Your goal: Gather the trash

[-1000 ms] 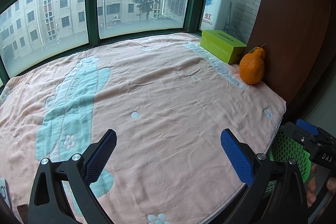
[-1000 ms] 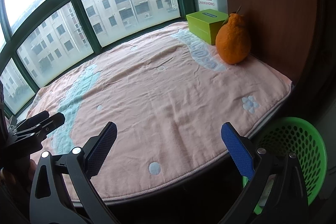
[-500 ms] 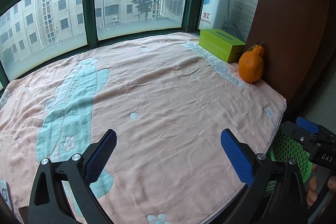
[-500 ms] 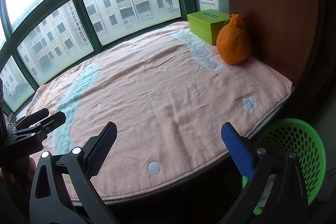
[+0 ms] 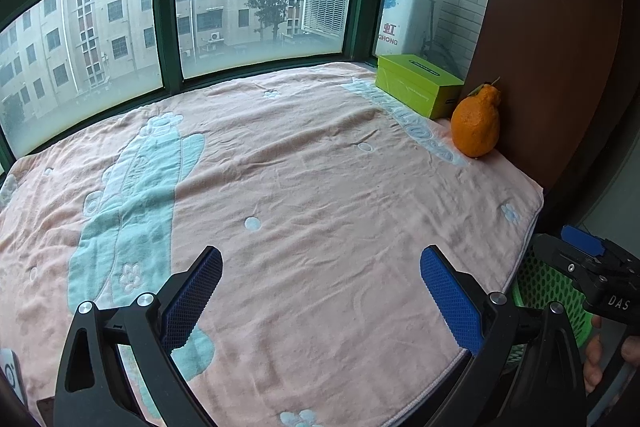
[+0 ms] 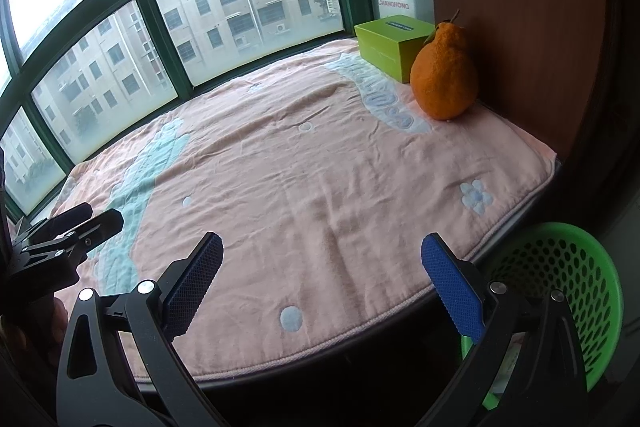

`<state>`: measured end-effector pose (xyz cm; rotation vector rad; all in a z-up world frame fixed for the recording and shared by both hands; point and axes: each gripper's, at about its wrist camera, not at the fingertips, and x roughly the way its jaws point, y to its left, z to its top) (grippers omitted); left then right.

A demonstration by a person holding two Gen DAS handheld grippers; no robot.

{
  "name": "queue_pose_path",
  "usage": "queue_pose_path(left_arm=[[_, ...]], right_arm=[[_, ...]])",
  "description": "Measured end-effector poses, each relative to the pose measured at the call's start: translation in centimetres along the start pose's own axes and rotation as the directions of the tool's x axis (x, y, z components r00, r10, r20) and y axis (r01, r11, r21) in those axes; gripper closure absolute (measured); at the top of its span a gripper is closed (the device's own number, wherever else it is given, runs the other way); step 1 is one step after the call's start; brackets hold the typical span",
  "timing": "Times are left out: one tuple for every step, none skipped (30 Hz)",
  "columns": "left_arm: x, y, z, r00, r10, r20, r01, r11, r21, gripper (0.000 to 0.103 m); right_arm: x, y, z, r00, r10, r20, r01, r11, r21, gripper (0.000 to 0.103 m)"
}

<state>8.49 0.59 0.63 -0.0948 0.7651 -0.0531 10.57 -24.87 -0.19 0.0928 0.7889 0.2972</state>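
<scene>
Both views have crept slightly forward; left gripper (image 5: 320, 303) and right gripper (image 6: 320, 291) hang wide and empty over the pink blanket (image 5: 320, 187), no trash visible, green basket (image 6: 560, 291) waiting beside the ledge

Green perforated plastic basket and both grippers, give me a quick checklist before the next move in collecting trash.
1. Left gripper open, holding nothing: ok.
2. Right gripper open, holding nothing: ok.
3. Green perforated plastic basket beside the bed edge, opening unobstructed: ok.
4. Trash visible on the pink patterned blanket: not ok, only a bumpy orange citrus fruit and lime-green cardboard box.
5. Basket contents: cannot tell.
</scene>
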Motion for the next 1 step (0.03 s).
queue_pose_path(left_arm=[[0.02, 0.01, 0.0, 1.0, 0.0, -0.001, 0.0, 1.0, -0.001, 0.007]], right_arm=[[0.0, -0.04, -0.09, 1.0, 0.001, 0.0, -0.001, 1.0, 0.0, 0.005]])
